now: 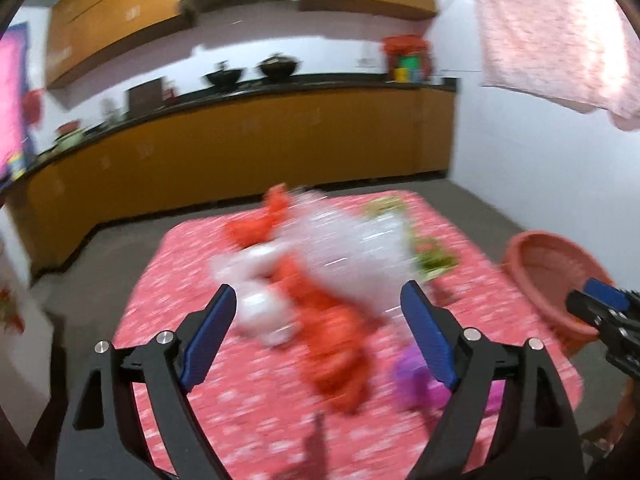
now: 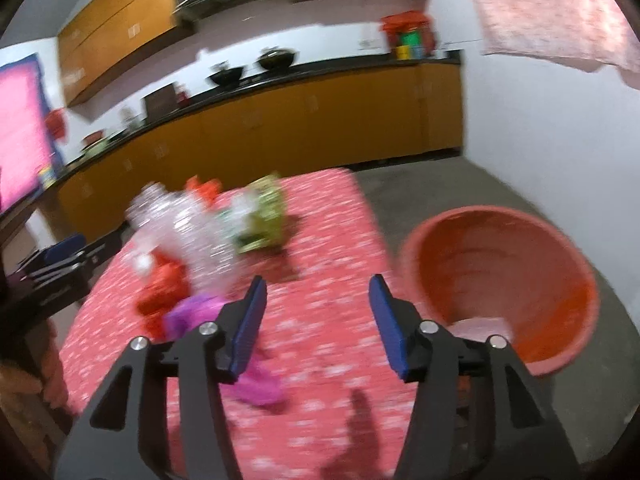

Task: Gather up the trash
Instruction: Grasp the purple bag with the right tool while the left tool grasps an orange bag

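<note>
Both claws gape empty over a worktop strewn with trash

The left claw [image 1: 318, 308] has its jaws spread wide with nothing between the pads; beyond it on the pink-patterned worktop [image 1: 256, 412] lie a clear plastic bottle [image 1: 352, 240], red wrappers [image 1: 332, 344], a purple wrapper [image 1: 416, 384] and a green scrap [image 1: 434, 256], all blurred. The right claw [image 2: 318, 304] stands about half open, also empty, above a bare patch of worktop, with the purple wrapper just left of its left pad and the bottle, red wrappers and a green packet [image 2: 264, 220] farther back. An orange basket [image 2: 500, 280] sits on the floor just beside the worktop's right edge, something pale in its bottom
</note>
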Demonstrator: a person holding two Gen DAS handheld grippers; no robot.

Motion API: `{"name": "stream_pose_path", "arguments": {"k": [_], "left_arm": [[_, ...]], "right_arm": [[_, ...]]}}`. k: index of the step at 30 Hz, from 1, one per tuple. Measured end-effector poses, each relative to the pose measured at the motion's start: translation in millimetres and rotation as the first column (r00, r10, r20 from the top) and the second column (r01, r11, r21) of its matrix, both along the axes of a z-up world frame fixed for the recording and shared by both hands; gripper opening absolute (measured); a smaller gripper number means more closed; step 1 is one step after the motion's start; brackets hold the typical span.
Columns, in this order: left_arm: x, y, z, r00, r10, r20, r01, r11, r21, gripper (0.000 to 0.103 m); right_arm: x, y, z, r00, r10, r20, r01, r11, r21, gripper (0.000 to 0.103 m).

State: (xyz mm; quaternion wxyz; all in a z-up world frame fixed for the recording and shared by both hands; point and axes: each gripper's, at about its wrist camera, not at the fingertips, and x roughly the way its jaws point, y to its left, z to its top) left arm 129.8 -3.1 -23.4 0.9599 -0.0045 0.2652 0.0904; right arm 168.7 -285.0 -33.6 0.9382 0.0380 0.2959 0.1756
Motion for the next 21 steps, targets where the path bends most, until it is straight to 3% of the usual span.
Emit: {"name": "stream_pose_path", "arguments": {"k": [8,14,19,20,21], "left_arm": [[-22,78,-26,0.985,0.17,-0.036,-0.172,0.984,-0.043,0.086],[-30,109,-33,0.977,0.21,-0.035,-0.212,0.976,-0.052,0.088],[-30,113,-43,0.979,0.198,-0.045,-0.2,0.978,-0.063,0.088],[-32,111,-44,0.98,0.194,-0.045,-0.197,0.978,-0.064,0.088],[-31,109,-46,0.981,0.188,-0.046,-0.19,0.98,-0.064,0.088]], "right_arm": [[-2,78,-34,0.988,0.144,-0.056,-0.149,0.985,-0.085,0.065],[13,102,-47,0.982,0.167,-0.084,-0.178,0.973,-0.146,0.071],[16,116,-56,0.977,0.188,-0.096,-0.204,0.957,-0.206,0.07],[16,118,-57,0.977,0.192,-0.097,-0.209,0.954,-0.217,0.059],[16,120,-60,0.975,0.198,-0.102,-0.217,0.948,-0.232,0.057]]}}
